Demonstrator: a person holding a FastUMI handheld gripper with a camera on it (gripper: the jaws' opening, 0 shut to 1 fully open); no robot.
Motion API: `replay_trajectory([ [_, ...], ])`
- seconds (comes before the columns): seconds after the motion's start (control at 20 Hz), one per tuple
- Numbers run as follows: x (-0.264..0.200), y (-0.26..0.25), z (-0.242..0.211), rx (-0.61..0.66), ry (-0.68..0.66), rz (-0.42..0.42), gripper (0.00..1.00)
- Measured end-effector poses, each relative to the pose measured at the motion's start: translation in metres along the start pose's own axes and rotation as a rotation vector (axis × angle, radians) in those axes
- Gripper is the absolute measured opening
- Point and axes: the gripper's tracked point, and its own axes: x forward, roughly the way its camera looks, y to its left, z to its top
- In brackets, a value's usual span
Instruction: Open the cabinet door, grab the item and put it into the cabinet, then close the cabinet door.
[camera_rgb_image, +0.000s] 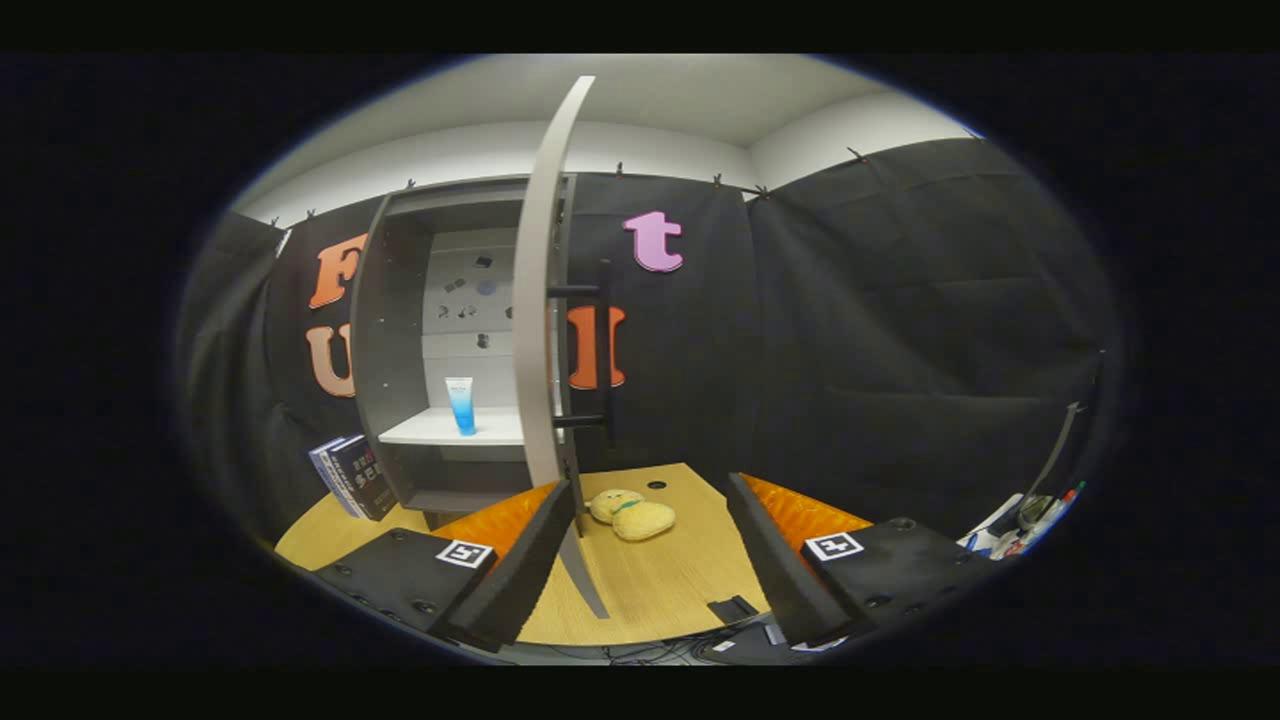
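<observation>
Gripper (650, 545): jaws spread wide, nothing held between them. Left finger (520, 570) runs from about 7 o'clock up toward centre, its tip pointing to roughly 1 o'clock. Right finger (775, 565) runs from about 5 o'clock, its tip pointing to roughly 11 o'clock. Both tips at equal height; the tool sits level and faces straight ahead. A square marker shows on each finger's mount.
</observation>
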Motion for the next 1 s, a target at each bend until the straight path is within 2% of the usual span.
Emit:
replay_trajectory([
  [0.2,0.026,-0.006,-0.021,0.051,0.043,0.004,0.99],
  [0.55,0.029,-0.004,-0.025,0.021,0.035,0.016,0.97],
  [1.0,0.016,0.058,-0.029,-0.003,0.051,0.103,0.96],
])
